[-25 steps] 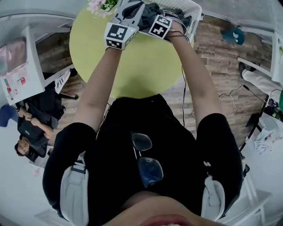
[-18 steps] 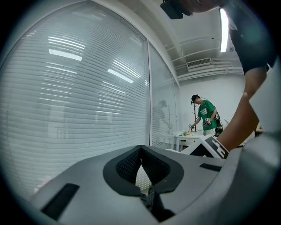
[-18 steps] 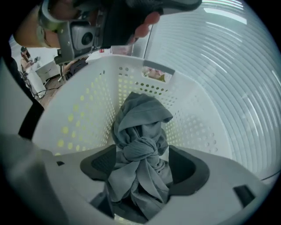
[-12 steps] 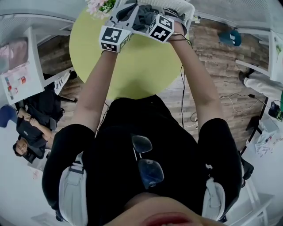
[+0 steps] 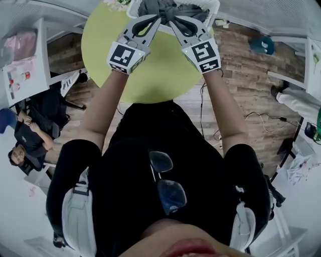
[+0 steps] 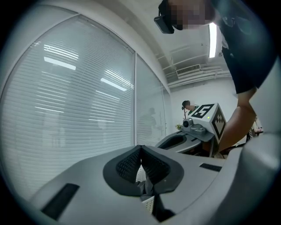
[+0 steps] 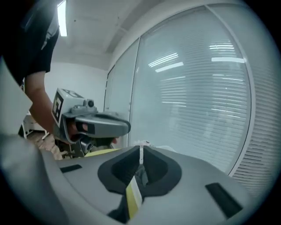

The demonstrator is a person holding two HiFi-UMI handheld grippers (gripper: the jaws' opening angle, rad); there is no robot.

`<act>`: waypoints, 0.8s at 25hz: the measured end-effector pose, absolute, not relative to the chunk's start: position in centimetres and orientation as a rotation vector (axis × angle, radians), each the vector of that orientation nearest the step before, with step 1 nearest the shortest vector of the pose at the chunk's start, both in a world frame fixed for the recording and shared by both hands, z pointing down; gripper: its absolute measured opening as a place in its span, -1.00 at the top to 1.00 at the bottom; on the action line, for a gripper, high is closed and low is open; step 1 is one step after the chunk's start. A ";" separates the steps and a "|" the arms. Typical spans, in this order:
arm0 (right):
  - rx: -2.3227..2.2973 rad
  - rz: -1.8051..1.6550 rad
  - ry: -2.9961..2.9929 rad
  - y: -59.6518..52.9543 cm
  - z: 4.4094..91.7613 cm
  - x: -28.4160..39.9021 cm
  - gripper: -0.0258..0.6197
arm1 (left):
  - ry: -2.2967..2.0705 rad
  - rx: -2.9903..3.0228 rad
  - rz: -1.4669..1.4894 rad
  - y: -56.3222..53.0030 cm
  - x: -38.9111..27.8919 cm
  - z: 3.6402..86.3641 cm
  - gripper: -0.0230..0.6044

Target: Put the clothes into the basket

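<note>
- Grey garment [image 5: 168, 7]: dark and bunched, at 12 o'clock in the head view. It was gathered over the white basket [image 5: 213, 6], which stood at the far edge of the yellow-green table [image 5: 150, 75]. Whether its lower folds already rested inside the basket could not be told.
- Left gripper [image 5: 156, 20]: it reached in from 7 o'clock. Its jaws were pinched together on a fold of the grey cloth, which showed between the pads in the left gripper view.
- Right gripper [image 5: 174, 21]: it reached in from 5 o'clock. Its jaws were closing and almost together, with a grey fold caught between the pads.
- Key relation: both tips sat just beside each other on the near side of the bundle. The garment lay dead ahead at 12 o'clock from each, so neither hand was nearer. The basket opening lay beyond the tips, in line with them.
- Judgement: the task looked close to done. The next move probably called for a short push forward and down, then letting go. The cloth could drape over the near rim if let go too early.
</note>
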State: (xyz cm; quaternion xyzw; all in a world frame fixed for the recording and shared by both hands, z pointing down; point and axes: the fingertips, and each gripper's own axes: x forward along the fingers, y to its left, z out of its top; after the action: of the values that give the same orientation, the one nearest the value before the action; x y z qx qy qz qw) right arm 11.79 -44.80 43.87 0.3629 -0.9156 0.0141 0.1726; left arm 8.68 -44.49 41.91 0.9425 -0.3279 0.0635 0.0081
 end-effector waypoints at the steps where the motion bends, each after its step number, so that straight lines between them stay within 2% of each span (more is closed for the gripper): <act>1: 1.054 0.050 -2.639 -43.8 42.6 12.0 0.81 | -1.014 2.950 0.199 -43.4 8.8 41.3 0.90; 9: 1.153 -0.039 -2.824 -35.4 35.2 13.1 0.85 | -0.947 2.997 0.064 -35.9 10.3 36.1 0.90; 20: 1.188 -0.071 -2.837 -29.4 31.4 14.4 0.85 | -0.903 3.021 0.001 -30.5 11.5 33.4 0.90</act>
State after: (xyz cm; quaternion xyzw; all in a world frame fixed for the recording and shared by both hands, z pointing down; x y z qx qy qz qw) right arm 14.39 -29.41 31.44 0.3859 -0.9217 -0.0232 0.0326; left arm 11.54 -30.49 33.36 0.9581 -0.2864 0.0004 -0.0058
